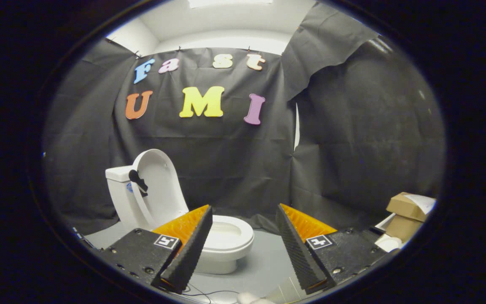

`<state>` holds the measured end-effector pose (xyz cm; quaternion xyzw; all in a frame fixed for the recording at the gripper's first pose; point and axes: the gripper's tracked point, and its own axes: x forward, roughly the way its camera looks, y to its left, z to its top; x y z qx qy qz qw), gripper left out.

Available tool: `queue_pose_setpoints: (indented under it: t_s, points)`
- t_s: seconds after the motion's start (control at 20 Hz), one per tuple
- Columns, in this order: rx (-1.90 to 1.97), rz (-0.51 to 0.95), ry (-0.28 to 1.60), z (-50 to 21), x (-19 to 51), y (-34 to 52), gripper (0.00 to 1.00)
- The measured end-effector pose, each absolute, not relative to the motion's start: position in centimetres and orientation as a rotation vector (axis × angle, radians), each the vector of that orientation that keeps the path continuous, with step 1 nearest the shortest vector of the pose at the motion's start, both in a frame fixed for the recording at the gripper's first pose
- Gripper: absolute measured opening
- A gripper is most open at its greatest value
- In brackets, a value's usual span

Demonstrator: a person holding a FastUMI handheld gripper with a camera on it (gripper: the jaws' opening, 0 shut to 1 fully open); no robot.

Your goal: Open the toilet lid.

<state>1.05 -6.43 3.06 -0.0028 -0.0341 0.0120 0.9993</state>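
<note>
Small white toilet [175, 211] sits on grey floor [264, 261] w/ its lid [158, 185] raised upright against the tank [118, 185], bowl open, black clip-like piece [137, 180] on lid's edge. Gripper [243, 223] fingers spread wide, holding nothing; toilet is just beyond the left-hand finger [188, 253]. Cardboard boxes [407, 215] stacked well apart by the black cloth wall [352, 147].

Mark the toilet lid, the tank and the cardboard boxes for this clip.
toilet lid [160, 183]: gripper view, inner face of the raised lid.
tank [118, 174]: gripper view, its top edge behind the lid.
cardboard boxes [404, 207]: gripper view, side of the upper box.
</note>
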Motion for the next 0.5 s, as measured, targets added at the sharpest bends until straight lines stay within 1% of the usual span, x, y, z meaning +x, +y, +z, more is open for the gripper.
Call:
queue_pose_setpoints:
  t_s: [0.25,0.5]
  points:
    - [0.025,0.011,-0.094,4.23,0.93,-6.70,0.95]
    - [0.027,0.015,-0.077,3.47,1.42,-6.57,0.95]
